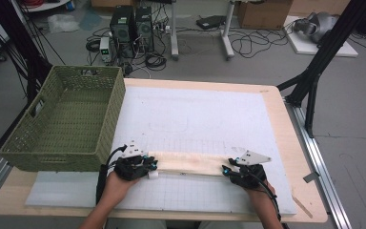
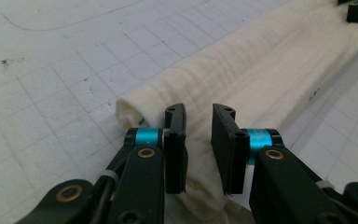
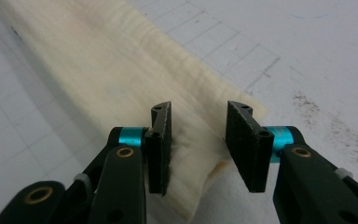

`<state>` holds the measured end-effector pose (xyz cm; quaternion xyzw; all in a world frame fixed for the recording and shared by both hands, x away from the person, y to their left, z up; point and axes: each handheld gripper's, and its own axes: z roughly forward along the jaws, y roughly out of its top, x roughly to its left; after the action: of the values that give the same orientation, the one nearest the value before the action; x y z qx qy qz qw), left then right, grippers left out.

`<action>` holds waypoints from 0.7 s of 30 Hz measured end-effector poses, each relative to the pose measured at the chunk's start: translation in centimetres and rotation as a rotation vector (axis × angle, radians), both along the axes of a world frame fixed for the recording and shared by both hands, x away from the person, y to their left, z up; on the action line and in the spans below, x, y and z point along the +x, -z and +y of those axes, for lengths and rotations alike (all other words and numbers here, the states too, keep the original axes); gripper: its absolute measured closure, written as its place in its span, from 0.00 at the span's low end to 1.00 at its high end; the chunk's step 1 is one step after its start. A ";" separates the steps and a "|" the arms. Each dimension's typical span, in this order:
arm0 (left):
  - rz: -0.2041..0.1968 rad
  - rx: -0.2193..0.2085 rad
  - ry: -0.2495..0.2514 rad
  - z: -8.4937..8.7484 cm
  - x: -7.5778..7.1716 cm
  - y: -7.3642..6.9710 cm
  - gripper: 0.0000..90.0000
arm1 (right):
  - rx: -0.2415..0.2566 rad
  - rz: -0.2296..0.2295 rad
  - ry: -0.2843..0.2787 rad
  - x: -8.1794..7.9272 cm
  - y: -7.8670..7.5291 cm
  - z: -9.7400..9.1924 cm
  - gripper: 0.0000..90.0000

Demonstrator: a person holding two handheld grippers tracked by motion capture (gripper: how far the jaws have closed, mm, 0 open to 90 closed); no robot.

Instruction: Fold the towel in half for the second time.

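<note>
A long cream cloth [image 1: 186, 163], folded into a narrow strip, lies across the white grid mat [image 1: 195, 114] near the front. My left gripper [image 1: 153, 167] is at the strip's left end. In the left gripper view its jaws [image 2: 199, 149] stand close together, pinching a bunched fold of the cloth [image 2: 242, 70]. My right gripper [image 1: 226, 169] is at the strip's right end. In the right gripper view its jaws [image 3: 198, 144] straddle the corner of the cloth [image 3: 121, 70]. The left pad touches the fabric, and a gap shows before the right pad.
A green woven basket [image 1: 62, 119] stands on the table's left side, its front corner close to my left gripper. The wooden table's right edge [image 1: 286, 133] runs beside the mat. Black frame legs, cables and computer boxes stand on the floor beyond.
</note>
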<state>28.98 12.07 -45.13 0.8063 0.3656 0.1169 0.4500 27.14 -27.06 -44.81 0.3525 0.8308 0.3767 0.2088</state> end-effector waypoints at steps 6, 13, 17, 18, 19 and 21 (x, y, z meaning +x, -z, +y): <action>0.002 0.002 -0.001 0.1 0.0 0.0 0.85 | -0.008 -0.005 -0.004 0.1 0.0 -0.6 0.67; 0.012 -0.012 -0.002 0.2 0.1 0.0 0.85 | 0.025 0.030 0.014 0.0 0.0 -1.0 0.64; -0.016 -0.049 0.003 0.9 0.0 -0.1 0.80 | 0.086 0.053 0.040 -0.1 -0.2 -1.6 0.49; -0.038 -0.063 -0.002 1.1 -0.1 -0.2 0.77 | 0.109 0.046 0.041 -0.3 -0.4 -2.0 0.45; -0.056 -0.074 -0.007 1.4 -0.2 -0.4 0.77 | 0.121 0.031 0.050 -0.4 -0.5 -2.3 0.44; -0.104 -0.107 -0.027 1.9 -0.3 -0.7 0.73 | 0.140 0.017 0.069 -0.5 -0.8 -2.9 0.39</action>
<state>28.72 14.02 -44.41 0.7690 0.3583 0.1449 0.5093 26.63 -29.97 -43.97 0.3978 0.7915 0.4235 0.1895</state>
